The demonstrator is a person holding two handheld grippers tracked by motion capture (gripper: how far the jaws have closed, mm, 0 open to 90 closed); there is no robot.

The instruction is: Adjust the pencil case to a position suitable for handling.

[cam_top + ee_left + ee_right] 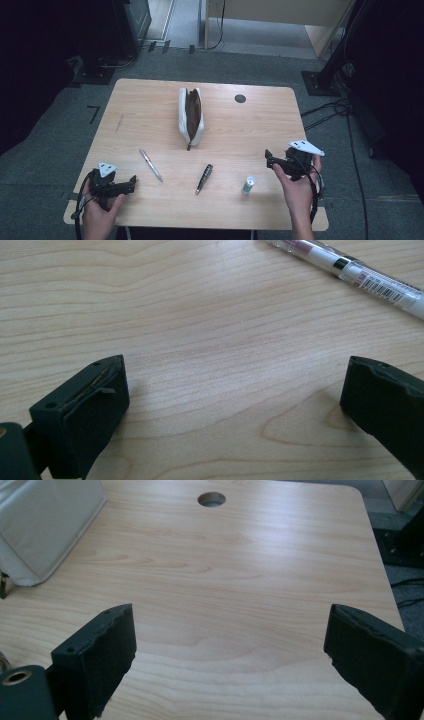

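Wooden table (150,100); pen (360,275) barcode label, text unreadable.

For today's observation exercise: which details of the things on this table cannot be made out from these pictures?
- Pencil case: its contents, high view, dark inside the opening.
- White pen: both ends cut off by the left gripper view's edges; label print too small.
- Small tube: too small in the high view to identify.
- Dark pen: markings too small, high view.

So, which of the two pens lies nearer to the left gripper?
The clear pen, not the dark pen. It lies just right of the left gripper; the dark one is farther right, below the pouch.
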